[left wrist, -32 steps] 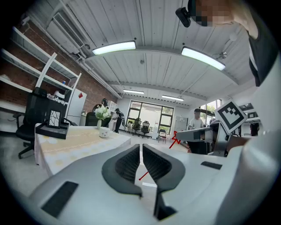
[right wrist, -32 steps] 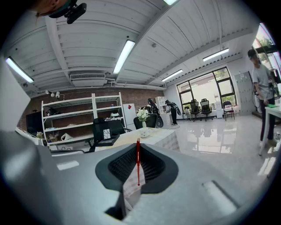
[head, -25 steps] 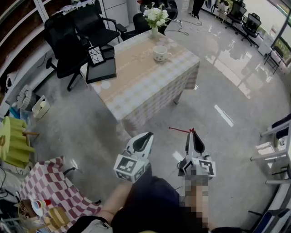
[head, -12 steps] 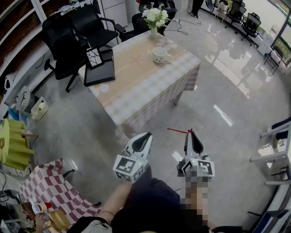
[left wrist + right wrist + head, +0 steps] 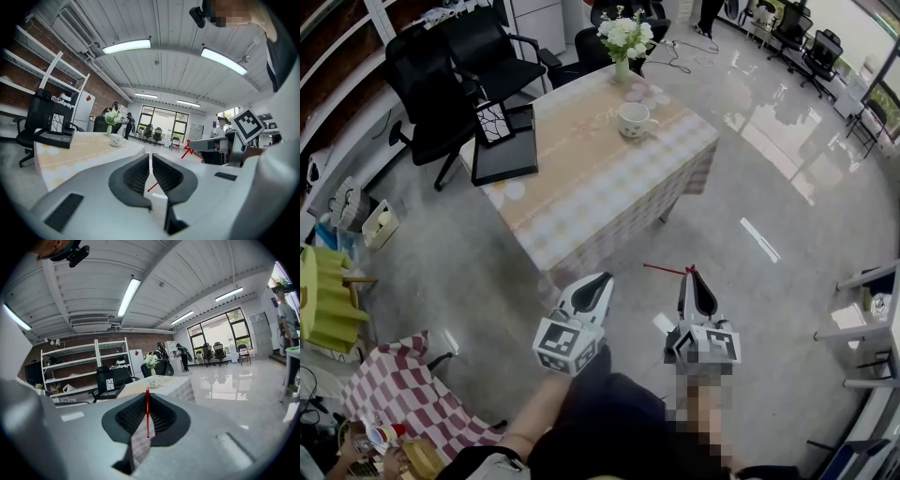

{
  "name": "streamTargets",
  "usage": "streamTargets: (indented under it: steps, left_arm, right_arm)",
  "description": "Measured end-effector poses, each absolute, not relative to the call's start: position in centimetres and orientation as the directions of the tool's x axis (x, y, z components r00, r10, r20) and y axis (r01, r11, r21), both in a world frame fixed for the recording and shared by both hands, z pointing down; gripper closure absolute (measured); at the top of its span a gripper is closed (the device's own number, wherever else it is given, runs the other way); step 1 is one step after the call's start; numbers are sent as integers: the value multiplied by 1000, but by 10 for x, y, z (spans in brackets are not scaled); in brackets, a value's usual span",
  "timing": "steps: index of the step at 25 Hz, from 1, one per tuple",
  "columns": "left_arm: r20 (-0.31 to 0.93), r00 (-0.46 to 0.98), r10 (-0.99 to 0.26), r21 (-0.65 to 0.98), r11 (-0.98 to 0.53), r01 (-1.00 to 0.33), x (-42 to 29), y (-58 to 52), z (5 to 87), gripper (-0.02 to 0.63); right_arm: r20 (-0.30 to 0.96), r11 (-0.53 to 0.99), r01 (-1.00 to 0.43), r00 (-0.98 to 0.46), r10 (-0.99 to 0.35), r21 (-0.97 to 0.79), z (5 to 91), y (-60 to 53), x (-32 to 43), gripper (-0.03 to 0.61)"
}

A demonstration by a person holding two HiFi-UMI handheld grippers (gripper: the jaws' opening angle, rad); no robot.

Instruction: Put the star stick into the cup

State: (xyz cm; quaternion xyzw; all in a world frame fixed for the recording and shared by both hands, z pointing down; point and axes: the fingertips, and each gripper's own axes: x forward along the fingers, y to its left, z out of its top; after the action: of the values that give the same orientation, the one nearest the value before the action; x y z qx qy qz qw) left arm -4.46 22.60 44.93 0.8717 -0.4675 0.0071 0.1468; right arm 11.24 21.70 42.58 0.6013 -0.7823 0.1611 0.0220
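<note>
Left hand-held gripper [image 5: 598, 284] pointing forward, jaws together, empty, right hand-held gripper [image 5: 692, 277] alongside, clamped on star stick [image 5: 667, 269]

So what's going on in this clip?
A person stands on the floor, short of the table, with a gripper in each hand. The right gripper is shut on the thin red star stick, which points sideways toward the left gripper's side. The left gripper is shut and holds nothing. The cup sits on the table's far end near a vase of flowers; the stick is not yet in it.
</note>
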Motion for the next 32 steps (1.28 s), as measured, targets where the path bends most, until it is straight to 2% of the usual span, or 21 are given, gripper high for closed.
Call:
streamTargets:
  steps: [32]
  left_arm:
    - [115,591,-799,239,-555,-797,-85,113,437,586]
  right_arm:
    - [182,200,-964,-231,-956,-174,401,106,73,560]
